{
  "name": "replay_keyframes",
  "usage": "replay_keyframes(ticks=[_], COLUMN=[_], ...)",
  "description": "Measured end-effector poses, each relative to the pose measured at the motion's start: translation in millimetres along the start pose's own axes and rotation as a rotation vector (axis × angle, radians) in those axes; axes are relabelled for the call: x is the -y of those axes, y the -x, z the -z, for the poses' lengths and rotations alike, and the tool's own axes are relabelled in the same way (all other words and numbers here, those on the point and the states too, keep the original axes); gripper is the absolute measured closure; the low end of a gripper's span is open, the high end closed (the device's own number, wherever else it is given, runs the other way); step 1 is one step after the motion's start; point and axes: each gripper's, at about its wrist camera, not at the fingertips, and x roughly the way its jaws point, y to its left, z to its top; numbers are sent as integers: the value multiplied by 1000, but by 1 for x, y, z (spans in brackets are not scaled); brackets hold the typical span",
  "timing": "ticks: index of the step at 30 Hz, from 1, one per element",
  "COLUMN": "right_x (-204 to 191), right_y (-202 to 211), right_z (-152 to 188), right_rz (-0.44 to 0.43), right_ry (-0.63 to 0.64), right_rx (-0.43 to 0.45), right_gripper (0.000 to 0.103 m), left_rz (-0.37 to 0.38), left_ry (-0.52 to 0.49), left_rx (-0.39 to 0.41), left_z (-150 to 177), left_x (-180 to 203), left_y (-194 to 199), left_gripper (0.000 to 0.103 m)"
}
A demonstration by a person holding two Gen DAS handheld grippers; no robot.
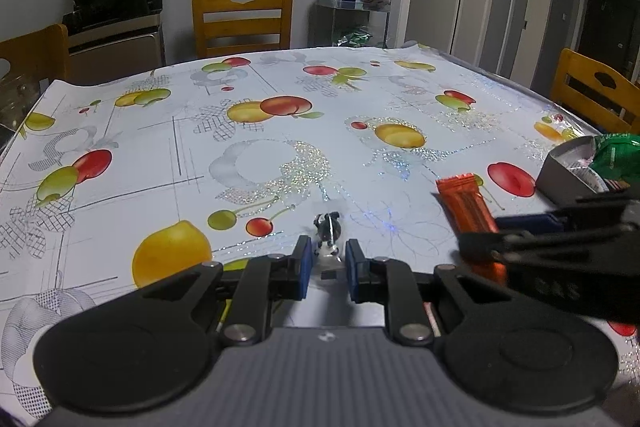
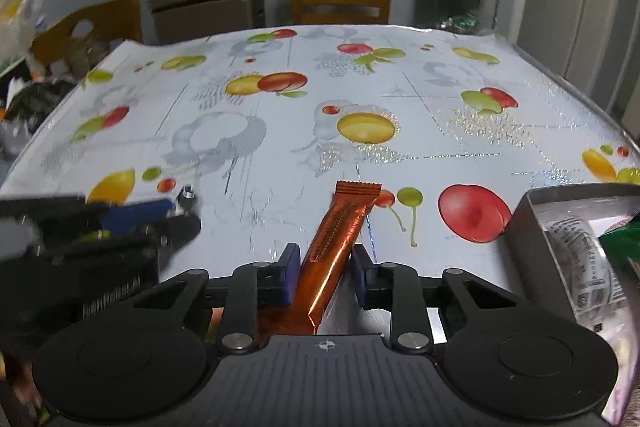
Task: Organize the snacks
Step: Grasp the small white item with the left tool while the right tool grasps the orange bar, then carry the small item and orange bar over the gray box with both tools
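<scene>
- Snacks were the job, and the one in hand was an orange foil bar point(image 2: 340, 239), lying on the table point(image 2: 280, 147) with its near end running back between the fingers of my right tool point(image 2: 325, 277).
- That right tool looked closed onto the bar: both blue pads sat against the wrapper's sides, though I could not be sure how firmly they pressed.
- My left tool point(image 1: 328, 267) was shut on a small twisted-foil sweet point(image 1: 328, 231) with a dark and silver wrapper, held just off the fruit-printed table.
- I judged the step to be the pickup of the bar, with the sorting itself mostly still to do.
- A grey box point(image 2: 524, 223) stood near the bar on its right, already holding a clear printed packet point(image 2: 576, 251) and a green bag point(image 2: 620, 239); it looked the likely place for the bar.
- The next move called for a clean lift, then a swing right over the box wall before letting go.
- The bar was long, slim and glossy, with a crimped, toothed far end; I expected the foil to be slippery and to crease under the pads.
</scene>
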Motion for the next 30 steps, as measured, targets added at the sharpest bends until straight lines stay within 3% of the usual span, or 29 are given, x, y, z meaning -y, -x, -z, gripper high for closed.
replay_keyframes(ticks=[10,22,30], right_x=[19,31,47], right_y=[50,87,89], right_z=[45,85,89], right_rz=[-59,-51,-94], right_ry=[76,235,154], right_rx=[-29,16,28], right_gripper=[77,77,74], left_rz=[32,103,168], left_ry=[9,-153,-204], left_rx=[1,-7,-11], left_z=[1,7,12], left_x=[-2,39,60], left_y=[0,7,12], left_gripper=[88,88,88])
